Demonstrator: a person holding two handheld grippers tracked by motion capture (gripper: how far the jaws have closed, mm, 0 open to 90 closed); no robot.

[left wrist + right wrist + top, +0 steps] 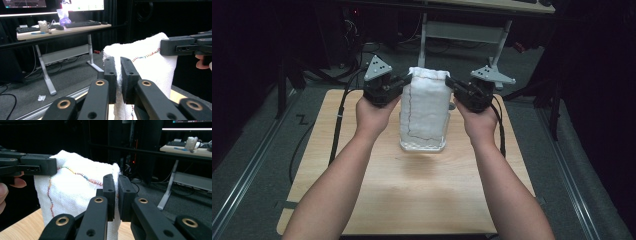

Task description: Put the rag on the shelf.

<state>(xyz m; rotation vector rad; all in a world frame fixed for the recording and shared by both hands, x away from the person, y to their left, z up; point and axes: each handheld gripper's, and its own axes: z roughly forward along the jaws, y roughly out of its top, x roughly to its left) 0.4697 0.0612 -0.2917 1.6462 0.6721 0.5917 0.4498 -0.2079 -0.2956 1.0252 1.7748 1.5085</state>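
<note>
White towel (426, 107) is hanging upright over the middle of the wooden worktop (362, 180), its top edge stretched between both tools, its lower edge gathering just above or on the wood, cannot tell which; a thin coloured stitch line is running down its face.

Left tool (404, 80) is gripping the towel's upper corner at 9 o'clock of the cloth; in the left gripper view its jaws are pressed nearly together on a fold of white cloth (147, 65); left hand (373, 112) is sitting behind it at 7 o'clock.

Right tool (451, 84) is gripping the opposite upper corner at 3 o'clock; in the right gripper view its jaws are pinching the towel's edge (75, 192); right hand (479, 120) is sitting at 5 o'clock of it.

Surroundings: a second desk (62, 27) is standing beyond the worktop at 12 o'clock, carrying a keyboard (82, 23) and a monitor (82, 4); its metal legs are resting on grey floor (62, 75); cables are trailing along the floor at 10 o'clock; a rail (247, 175) is running beside the worktop at 8 o'clock; the hanging towel is hiding the worktop's far middle.
</note>
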